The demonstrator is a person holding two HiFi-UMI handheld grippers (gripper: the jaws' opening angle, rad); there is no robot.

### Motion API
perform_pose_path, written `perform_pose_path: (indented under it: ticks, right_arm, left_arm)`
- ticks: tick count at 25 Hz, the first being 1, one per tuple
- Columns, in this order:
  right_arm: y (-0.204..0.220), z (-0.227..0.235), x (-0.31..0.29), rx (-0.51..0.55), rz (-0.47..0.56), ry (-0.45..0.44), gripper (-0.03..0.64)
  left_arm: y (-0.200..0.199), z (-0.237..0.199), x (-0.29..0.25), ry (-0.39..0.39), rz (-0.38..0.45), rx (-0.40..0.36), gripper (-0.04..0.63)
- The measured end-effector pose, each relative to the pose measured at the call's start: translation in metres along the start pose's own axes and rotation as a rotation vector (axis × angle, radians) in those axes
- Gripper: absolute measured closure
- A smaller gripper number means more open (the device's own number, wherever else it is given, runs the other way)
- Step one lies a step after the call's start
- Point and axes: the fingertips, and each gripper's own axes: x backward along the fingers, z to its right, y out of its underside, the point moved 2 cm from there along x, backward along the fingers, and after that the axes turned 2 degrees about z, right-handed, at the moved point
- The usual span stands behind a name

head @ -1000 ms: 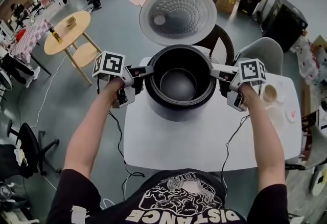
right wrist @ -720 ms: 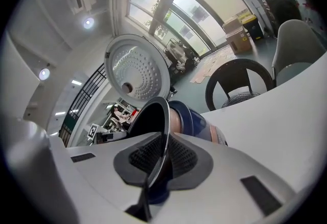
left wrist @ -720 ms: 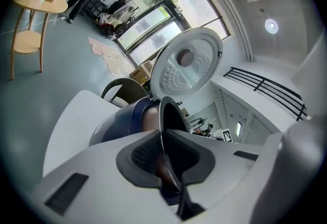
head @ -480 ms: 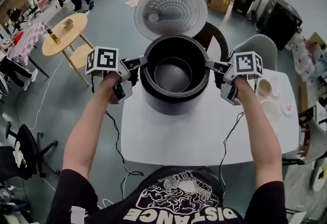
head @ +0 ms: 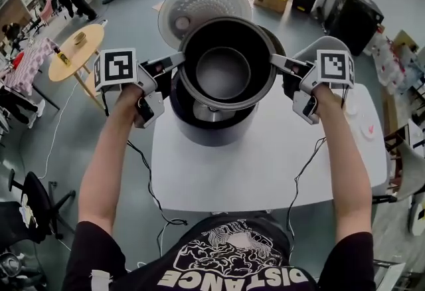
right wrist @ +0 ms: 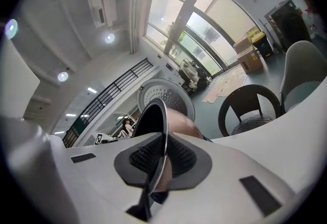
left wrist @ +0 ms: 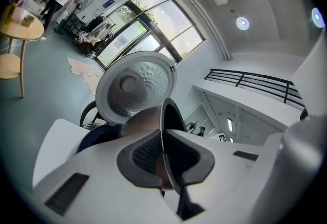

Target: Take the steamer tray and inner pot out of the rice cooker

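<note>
Rigid, slick metal inner pot (head: 223, 74), probably hefty; left hand-held gripper (head: 176, 60) and right hand-held gripper (head: 276, 62) pinch opposite rim edges.

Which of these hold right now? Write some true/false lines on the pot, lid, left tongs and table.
1. The inner pot sits down inside the rice cooker. False: it is held above the cooker.
2. The lid is open. True.
3. The left tongs are empty. False: they are shut on the pot's rim.
4. The cooker stands on a white table. True.
5. The pot is full of rice. False: its inside shows empty.
</note>
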Motion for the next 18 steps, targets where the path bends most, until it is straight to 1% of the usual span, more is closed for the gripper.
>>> perform_pose_path:
  ticks: [3, 6, 10, 14, 18]
  right_arm:
    - [-0.02, 0.0, 0.031, -0.004, 0.043, -0.008, 0.575]
    - [-0.019, -0.004, 0.052, 0.004, 0.088, 0.002, 0.575]
    - [-0.026, 0.019, 0.096, -0.003, 0.145, 0.049, 0.575]
    - [-0.022, 0.042, 0.136, -0.017, 0.192, 0.101, 0.575]
    - [-0.015, 0.059, 0.183, -0.048, 0.232, 0.174, 0.577]
  left_arm:
    - [-0.004, 0.027, -0.023, 0.032, 0.005, -0.005, 0.56]
    - [0.003, 0.039, -0.031, 0.072, -0.009, -0.017, 0.56]
    - [0.021, 0.057, -0.072, 0.116, -0.054, -0.021, 0.56]
    - [0.046, 0.068, -0.11, 0.151, -0.111, -0.013, 0.56]
    - [0.07, 0.088, -0.144, 0.184, -0.176, -0.005, 0.56]
